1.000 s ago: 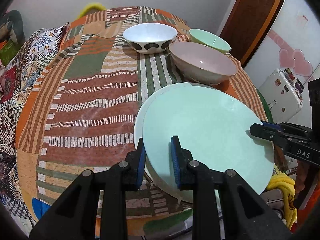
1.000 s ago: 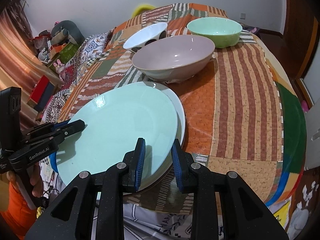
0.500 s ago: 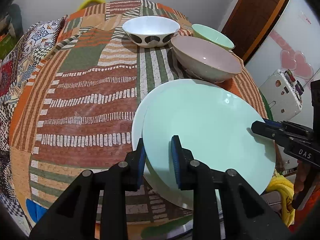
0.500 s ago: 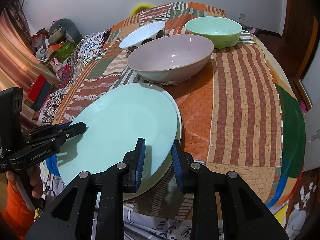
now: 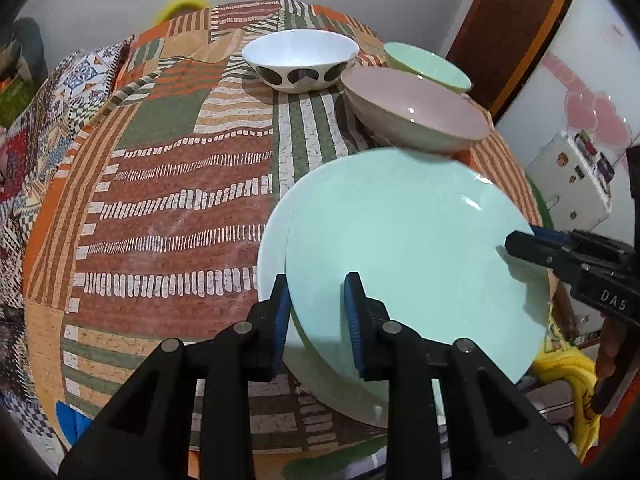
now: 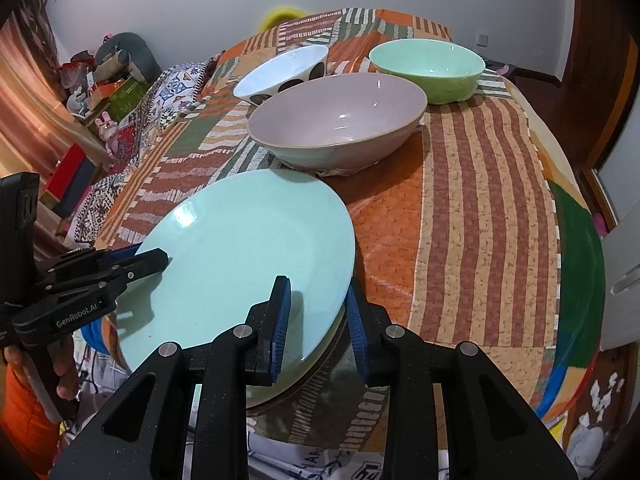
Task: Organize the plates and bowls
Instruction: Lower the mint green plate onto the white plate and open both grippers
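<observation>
Setting: I am working over a round table (image 6: 480, 184) draped in a striped patchwork cloth, with a gripper in each hand.

Top plate: a pale mint plate (image 5: 408, 256) (image 6: 248, 256) sits at the near edge of the table, lying on a second pale plate (image 5: 272, 236) whose rim shows past its left side in the left wrist view.

Left gripper: my left gripper (image 5: 316, 312) (image 6: 150, 258) straddles the near-left rim of the mint plate, one blue pad on either side of the edge. I cannot tell whether the pads are pressing on it.

Right gripper: my right gripper (image 6: 318, 312) (image 5: 520, 246) straddles the plate's opposite rim in the same way, left pad over the plate face and right pad outside the edge. Whether it is clamping the rim I cannot tell.

Bowls: a wide pink bowl (image 6: 336, 120) (image 5: 416, 114) stands just beyond the plates. Behind it are a white bowl with dark spots (image 5: 300, 60) (image 6: 280, 70) and a green bowl (image 6: 428, 68) (image 5: 428, 66), all upright and empty.

Surroundings: a wooden door (image 5: 516, 28) stands beyond the table on the right.
</observation>
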The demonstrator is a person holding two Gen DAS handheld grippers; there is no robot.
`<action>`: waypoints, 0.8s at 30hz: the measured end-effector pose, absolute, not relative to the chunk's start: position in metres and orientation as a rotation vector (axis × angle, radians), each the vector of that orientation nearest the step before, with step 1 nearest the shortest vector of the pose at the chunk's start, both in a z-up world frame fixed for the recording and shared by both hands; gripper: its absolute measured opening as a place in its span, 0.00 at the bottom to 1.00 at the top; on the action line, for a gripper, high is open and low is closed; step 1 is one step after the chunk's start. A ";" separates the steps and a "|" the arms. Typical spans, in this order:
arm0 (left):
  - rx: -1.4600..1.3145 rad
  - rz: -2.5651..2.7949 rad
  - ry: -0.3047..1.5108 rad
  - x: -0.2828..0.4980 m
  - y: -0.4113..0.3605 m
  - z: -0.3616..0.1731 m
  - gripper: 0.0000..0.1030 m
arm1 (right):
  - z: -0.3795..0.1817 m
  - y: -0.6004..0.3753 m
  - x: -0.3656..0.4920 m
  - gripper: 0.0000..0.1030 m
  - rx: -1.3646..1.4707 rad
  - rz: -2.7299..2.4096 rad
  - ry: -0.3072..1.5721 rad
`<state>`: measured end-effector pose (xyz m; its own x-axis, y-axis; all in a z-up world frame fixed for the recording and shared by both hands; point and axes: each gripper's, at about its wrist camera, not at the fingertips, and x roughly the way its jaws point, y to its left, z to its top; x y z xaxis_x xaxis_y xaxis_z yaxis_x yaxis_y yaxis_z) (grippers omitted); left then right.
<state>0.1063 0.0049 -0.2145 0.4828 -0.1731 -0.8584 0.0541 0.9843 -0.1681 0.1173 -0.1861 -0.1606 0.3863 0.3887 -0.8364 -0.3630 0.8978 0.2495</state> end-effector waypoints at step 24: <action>-0.116 -0.116 1.014 0.106 0.016 -0.190 0.29 | -0.149 -0.187 0.119 0.36 0.004 0.513 1.046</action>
<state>0.1064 0.0155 -0.1901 0.5235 -0.1502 -0.8387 0.0427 0.9877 -0.1502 0.1189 -0.1868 -0.1492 0.3949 0.4066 -0.8238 -0.4031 0.8825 0.2423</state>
